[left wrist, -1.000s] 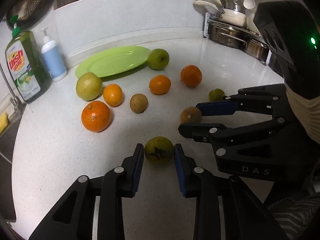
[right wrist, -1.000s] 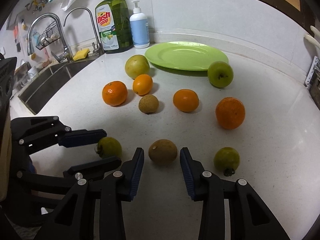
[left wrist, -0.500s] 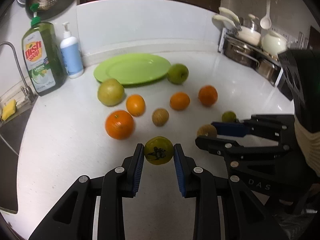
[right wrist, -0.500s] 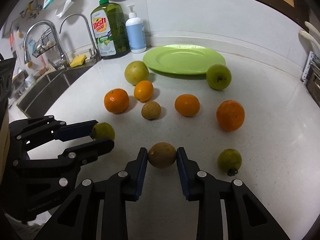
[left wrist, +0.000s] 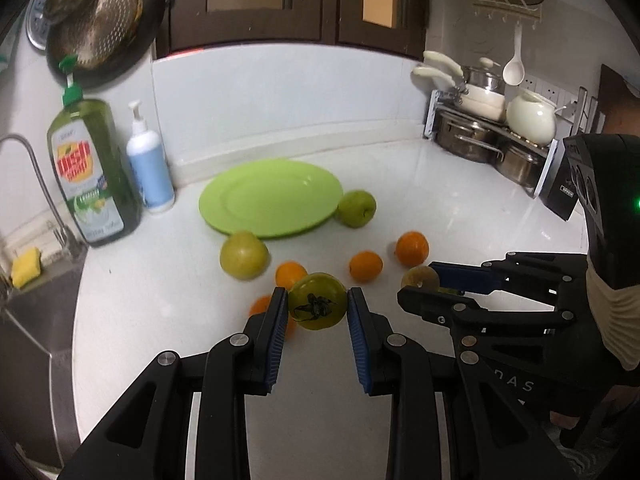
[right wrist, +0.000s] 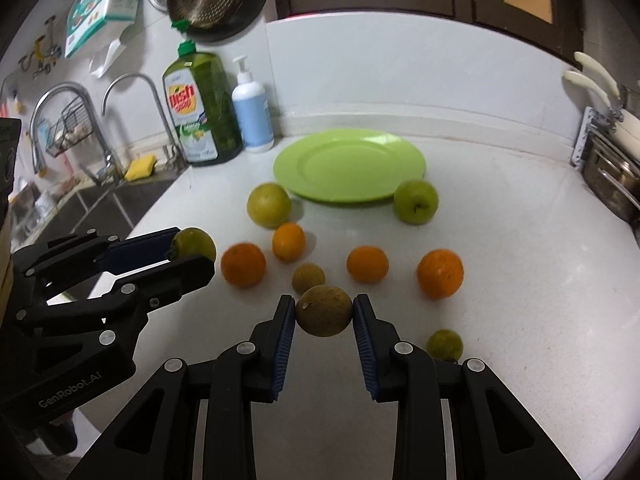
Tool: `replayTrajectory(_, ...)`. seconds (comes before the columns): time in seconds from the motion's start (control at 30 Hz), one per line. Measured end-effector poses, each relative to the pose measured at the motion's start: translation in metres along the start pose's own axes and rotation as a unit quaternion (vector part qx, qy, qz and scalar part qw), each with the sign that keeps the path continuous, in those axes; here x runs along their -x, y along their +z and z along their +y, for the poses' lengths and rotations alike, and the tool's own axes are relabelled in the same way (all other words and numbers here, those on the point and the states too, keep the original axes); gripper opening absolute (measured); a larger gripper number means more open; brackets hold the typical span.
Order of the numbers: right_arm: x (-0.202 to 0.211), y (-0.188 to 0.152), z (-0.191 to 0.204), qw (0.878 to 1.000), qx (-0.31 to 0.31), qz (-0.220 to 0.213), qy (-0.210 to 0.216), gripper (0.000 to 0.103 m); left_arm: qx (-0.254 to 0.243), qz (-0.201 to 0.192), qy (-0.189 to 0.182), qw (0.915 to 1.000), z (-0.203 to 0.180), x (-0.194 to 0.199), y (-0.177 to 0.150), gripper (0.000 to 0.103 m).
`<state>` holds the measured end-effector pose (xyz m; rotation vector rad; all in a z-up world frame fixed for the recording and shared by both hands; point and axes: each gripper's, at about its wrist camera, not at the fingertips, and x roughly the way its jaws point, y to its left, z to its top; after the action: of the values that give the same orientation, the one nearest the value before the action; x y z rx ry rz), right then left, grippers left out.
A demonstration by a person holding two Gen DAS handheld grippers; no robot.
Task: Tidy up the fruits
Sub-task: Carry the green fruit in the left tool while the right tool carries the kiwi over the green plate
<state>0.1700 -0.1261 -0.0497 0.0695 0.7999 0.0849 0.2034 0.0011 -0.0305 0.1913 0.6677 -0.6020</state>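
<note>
My left gripper point(left wrist: 318, 306) pinches a green fruit point(left wrist: 318, 301) between its blue pads, dark calyx facing the camera — the fruit sits clear of the counter point(left wrist: 160, 280), held above the scattered oranges. My right gripper point(right wrist: 324, 316) is clamped on a brown fruit point(right wrist: 324, 311), pads pressed to both its sides, also off the surface. In the left view the right gripper point(left wrist: 420, 286) shows at right with that brown fruit point(left wrist: 420, 278) at its tips; in the right view the left gripper point(right wrist: 188, 250) shows at left with the green fruit point(right wrist: 196, 243). Far centre lies the green plate point(right wrist: 348, 164), with nothing on it. A green apple point(right wrist: 415, 201) sits just beside its near right rim, a yellow-green apple point(right wrist: 269, 205) beside its near left rim. Between plate and grippers, on the counter — four oranges: one at left point(right wrist: 243, 265), a small one point(right wrist: 288, 241) just behind it, one centre point(right wrist: 367, 264), the largest at right point(right wrist: 440, 273). A small brown fruit point(right wrist: 308, 278) rests just beyond my right fingertips; a small green fruit point(right wrist: 444, 345) lies near right, partly hidden by the finger. Far left stand a dish soap bottle point(right wrist: 202, 114) and a pump bottle point(right wrist: 252, 114), beside the sink point(right wrist: 100, 204).
</note>
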Motion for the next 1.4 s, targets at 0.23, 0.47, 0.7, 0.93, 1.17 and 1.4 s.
replayTrajectory(0.23, 0.006, 0.021, -0.002, 1.000, 0.000, -0.014, 0.006, 0.031, 0.010, -0.013, 0.017, 0.9997, 0.005, 0.002, 0.020, 0.030)
replayTrajectory(0.47, 0.005, 0.048, -0.014, 0.999, 0.016, -0.033, 0.021, 0.031, 0.028, -0.028, 0.045, 0.9982, 0.002, -0.002, 0.043, 0.030)
replayTrajectory(0.7, -0.003, 0.082, -0.030, 0.998, 0.034, -0.042, 0.025, 0.031, 0.037, -0.039, 0.065, 0.9965, 0.004, -0.017, 0.070, 0.030)
replayTrajectory(0.93, -0.029, 0.110, -0.044, 0.998, 0.049, -0.032, 0.035, 0.031, 0.037, -0.033, 0.080, 0.9956, 0.012, -0.042, 0.090, 0.030)
replayTrajectory(1.17, -0.058, 0.133, -0.051, 0.997, 0.057, -0.019, 0.039, 0.031, 0.047, -0.012, 0.083, 0.9954, 0.030, -0.073, 0.105, 0.030)
replayTrajectory(1.4, -0.102, 0.152, -0.058, 0.996, 0.070, 0.026, 0.043, 0.031, 0.043, 0.021, 0.081, 0.9955, 0.045, -0.113, 0.115, 0.030)
